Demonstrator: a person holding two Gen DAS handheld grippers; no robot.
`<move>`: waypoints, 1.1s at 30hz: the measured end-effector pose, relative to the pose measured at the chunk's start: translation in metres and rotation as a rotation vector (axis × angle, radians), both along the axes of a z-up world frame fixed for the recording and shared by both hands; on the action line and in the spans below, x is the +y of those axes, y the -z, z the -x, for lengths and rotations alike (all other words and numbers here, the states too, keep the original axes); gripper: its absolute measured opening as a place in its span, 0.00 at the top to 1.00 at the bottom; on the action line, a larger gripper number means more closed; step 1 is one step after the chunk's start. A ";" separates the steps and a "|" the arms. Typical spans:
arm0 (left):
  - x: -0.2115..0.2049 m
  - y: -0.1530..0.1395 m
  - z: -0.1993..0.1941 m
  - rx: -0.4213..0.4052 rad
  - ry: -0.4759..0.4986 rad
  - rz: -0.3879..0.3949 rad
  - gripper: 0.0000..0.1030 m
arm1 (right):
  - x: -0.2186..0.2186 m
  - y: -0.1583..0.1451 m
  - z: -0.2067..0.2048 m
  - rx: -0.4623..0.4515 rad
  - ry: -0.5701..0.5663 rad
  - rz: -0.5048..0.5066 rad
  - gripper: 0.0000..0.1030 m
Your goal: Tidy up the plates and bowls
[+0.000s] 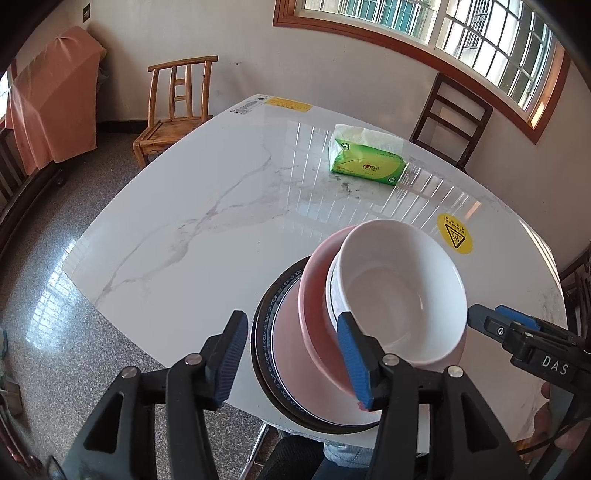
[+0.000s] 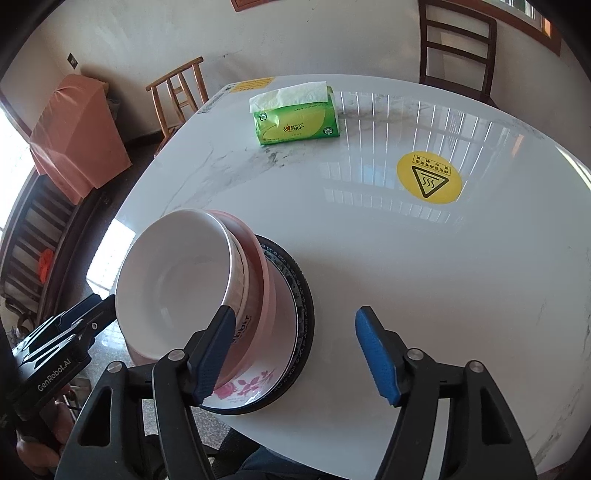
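White marble desk (image 1: 192,229) carrying a nested stack at its near edge: dark-rimmed plate (image 1: 263,332) lowest, floral plate (image 2: 258,384) on it, pink bowl (image 1: 314,295), white bowl (image 1: 402,291) topmost. Green tissue pack (image 2: 295,118) well apart. Left tongs (image 1: 291,358) released, straddling the stack's rim; right tongs (image 2: 295,358) released, likewise gripping nothing.

Home dining room: marble-look table (image 1: 207,206), wooden chairs (image 1: 177,107), tissue pack (image 2: 295,118), barred window (image 1: 480,33).
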State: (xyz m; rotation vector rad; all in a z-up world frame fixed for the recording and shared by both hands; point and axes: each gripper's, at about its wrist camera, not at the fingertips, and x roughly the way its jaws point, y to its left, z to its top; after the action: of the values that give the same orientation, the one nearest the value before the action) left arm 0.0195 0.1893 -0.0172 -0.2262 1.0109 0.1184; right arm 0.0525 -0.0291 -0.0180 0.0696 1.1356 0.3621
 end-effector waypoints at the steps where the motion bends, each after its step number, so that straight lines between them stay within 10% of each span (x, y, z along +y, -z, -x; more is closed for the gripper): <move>1: -0.001 -0.001 0.002 -0.003 0.001 -0.001 0.48 | -0.001 0.000 0.001 -0.007 0.003 -0.003 0.34; 33: -0.026 0.000 0.072 -0.149 -0.030 -0.135 0.44 | 0.009 -0.006 0.110 -0.291 -0.007 0.053 0.02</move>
State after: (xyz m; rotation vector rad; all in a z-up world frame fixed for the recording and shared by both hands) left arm -0.0525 0.1632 -0.0174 -0.1254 0.8478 0.1940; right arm -0.0579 -0.0197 -0.0124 -0.0333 0.8575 0.3359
